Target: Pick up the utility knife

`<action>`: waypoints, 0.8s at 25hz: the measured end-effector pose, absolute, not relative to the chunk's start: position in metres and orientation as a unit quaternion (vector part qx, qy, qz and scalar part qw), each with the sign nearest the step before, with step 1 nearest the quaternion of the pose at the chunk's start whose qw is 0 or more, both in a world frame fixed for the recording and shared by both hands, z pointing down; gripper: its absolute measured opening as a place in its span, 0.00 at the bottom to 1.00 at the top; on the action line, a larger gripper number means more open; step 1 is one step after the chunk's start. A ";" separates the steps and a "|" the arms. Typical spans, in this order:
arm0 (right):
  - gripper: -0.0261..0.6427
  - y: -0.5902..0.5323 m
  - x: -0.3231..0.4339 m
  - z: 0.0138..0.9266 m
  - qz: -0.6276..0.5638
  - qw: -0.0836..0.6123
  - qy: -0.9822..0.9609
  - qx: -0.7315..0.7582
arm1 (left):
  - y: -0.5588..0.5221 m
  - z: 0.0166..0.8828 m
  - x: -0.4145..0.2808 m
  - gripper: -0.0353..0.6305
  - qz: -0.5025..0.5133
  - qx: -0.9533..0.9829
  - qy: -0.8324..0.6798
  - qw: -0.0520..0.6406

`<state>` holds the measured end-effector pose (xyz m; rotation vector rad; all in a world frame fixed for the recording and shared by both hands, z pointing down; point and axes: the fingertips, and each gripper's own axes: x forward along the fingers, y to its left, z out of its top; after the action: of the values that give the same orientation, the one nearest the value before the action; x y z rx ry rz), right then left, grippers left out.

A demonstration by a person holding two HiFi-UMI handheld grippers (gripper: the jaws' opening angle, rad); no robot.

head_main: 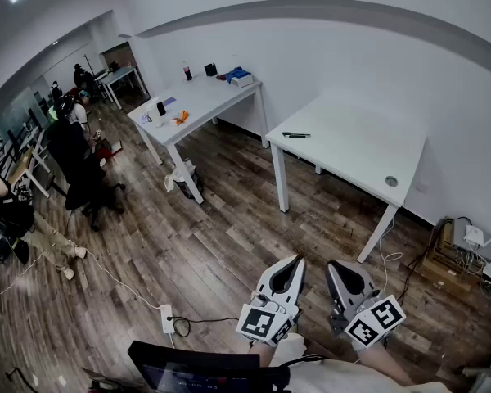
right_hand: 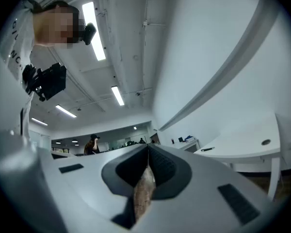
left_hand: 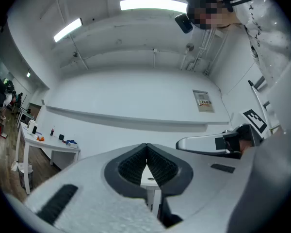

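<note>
The utility knife (head_main: pixel 295 135), a slim dark object, lies near the left edge of the nearer white table (head_main: pixel 352 150), far ahead of both grippers. In the right gripper view the utility knife (right_hand: pixel 207 149) shows as a small dark strip on the white table (right_hand: pixel 247 144). My left gripper (head_main: pixel 297 260) and right gripper (head_main: pixel 332 264) hang side by side over the wood floor at the bottom of the head view. Both are shut, tips meeting, with nothing between them. The left gripper (left_hand: pixel 146 147) points up toward the wall; the right gripper (right_hand: pixel 147 149) also tilts upward.
A second white table (head_main: pixel 198 97) with several small items stands farther left. A power strip (head_main: pixel 167 318) and cables lie on the floor. Boxes and wiring (head_main: pixel 466 248) sit at the right wall. People and office chairs (head_main: pixel 74 154) fill the far left.
</note>
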<state>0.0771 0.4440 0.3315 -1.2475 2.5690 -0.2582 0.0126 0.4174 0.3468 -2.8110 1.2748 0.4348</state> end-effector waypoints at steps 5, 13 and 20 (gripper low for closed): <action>0.05 0.388 0.054 0.341 -0.103 0.135 0.889 -0.425 | 0.365 0.357 -0.011 0.06 0.126 -0.900 0.417 0.008; 0.05 0.314 0.033 0.345 -0.107 0.124 0.887 -0.433 | 0.289 0.359 -0.034 0.06 0.122 -0.901 0.417 0.007; 0.05 0.269 0.015 0.349 -0.103 0.126 0.880 -0.445 | 0.247 0.366 -0.053 0.06 0.117 -0.903 0.412 0.007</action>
<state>0.0149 0.2685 0.3492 -1.2970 2.5636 -0.2995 -0.0531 0.2472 0.3658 -2.8249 1.2893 0.3669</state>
